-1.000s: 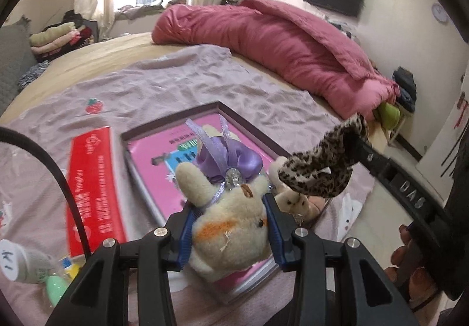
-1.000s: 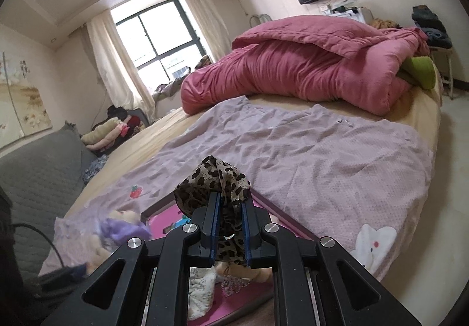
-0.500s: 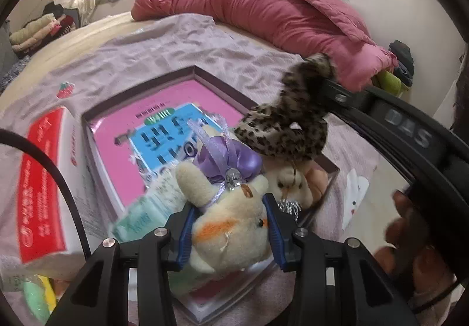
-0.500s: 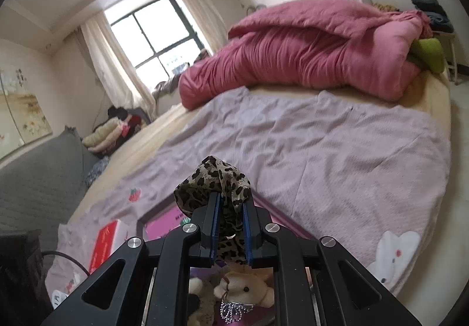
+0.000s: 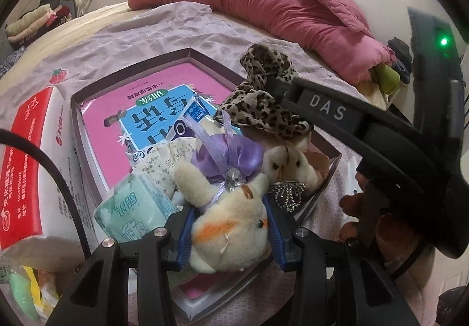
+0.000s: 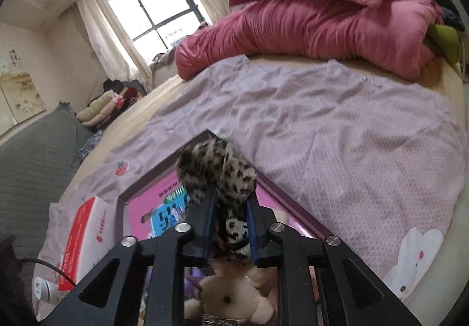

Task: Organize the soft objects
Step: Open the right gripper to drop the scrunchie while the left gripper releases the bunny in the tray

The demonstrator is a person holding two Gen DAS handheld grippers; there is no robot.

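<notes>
A: Where are the soft things right now?

B: Both sit over the shallow box (image 5: 205, 57) in the middle of the left wrist view. The left gripper (image 5: 231, 226), at the bottom centre, has its blue pads pressed into the sides of a cream plush toy (image 5: 231, 226) with a purple bow. The jaws stand about half apart, filled by the toy's body.

A: And the other one?

B: The right gripper (image 6: 228, 226), low in the middle of its own view, has a leopard-print cloth (image 6: 217, 167) between its pads. Its jaws are opening, and the cloth looks slack between them, so I judge it is being let go above the box. Right under it lies a second, tan plush (image 6: 231, 302).

A: How will these handle?

B: Light and squashy, I'd say. The plush dents under the pads, so a grip across its round body is the safe place; the bow and ribbon would likely slip or tear loose. The cloth is limp and will slump wherever it falls, and it could catch on a pad as the jaws part.

A: Anything else in the box?

B: A pink book (image 5: 140, 117) lines the bottom, and a green tissue pack (image 5: 132, 214) leans at the lower left, just beside the held toy.
</notes>
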